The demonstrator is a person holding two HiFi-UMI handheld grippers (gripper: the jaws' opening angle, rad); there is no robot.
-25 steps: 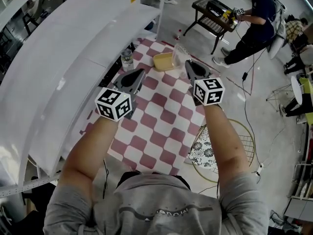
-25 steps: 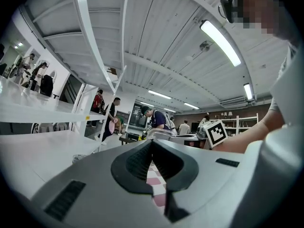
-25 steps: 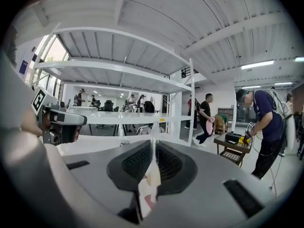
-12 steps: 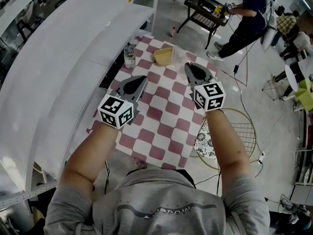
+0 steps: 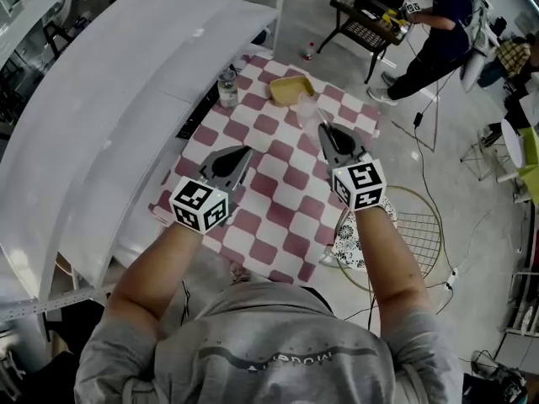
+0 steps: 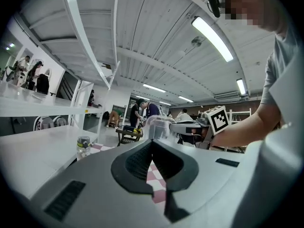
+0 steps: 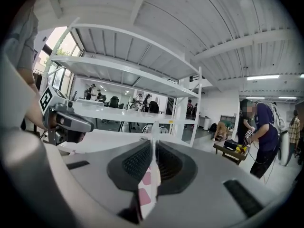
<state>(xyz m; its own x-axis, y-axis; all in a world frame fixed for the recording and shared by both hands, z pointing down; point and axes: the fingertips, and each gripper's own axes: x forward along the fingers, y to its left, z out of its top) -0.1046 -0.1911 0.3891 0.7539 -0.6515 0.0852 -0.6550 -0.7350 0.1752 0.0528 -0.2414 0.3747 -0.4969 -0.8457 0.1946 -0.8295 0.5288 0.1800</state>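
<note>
My right gripper (image 5: 321,129) is shut on the thin wall of a clear plastic cup (image 5: 307,108), held above the red-and-white checked tablecloth (image 5: 278,200). The cup's edge (image 7: 153,132) runs straight up between the jaws in the right gripper view. My left gripper (image 5: 247,150) hovers over the cloth to the left, jaws closed with nothing between them. From the left gripper view the cup (image 6: 159,127) and the right gripper (image 6: 187,127) show ahead to the right. A yellow tray (image 5: 291,89) lies just beyond the cup.
A small water bottle (image 5: 226,87) stands at the cloth's far left corner, next to a long white shelf (image 5: 109,99). A round wire frame (image 5: 413,242) sits on the floor at the table's right. A person (image 5: 438,15) stands by a black cart (image 5: 370,19) beyond.
Both grippers have drawn back slightly from the yellow tray, the cup still in the right one. The water bottle has come into the left gripper view.
</note>
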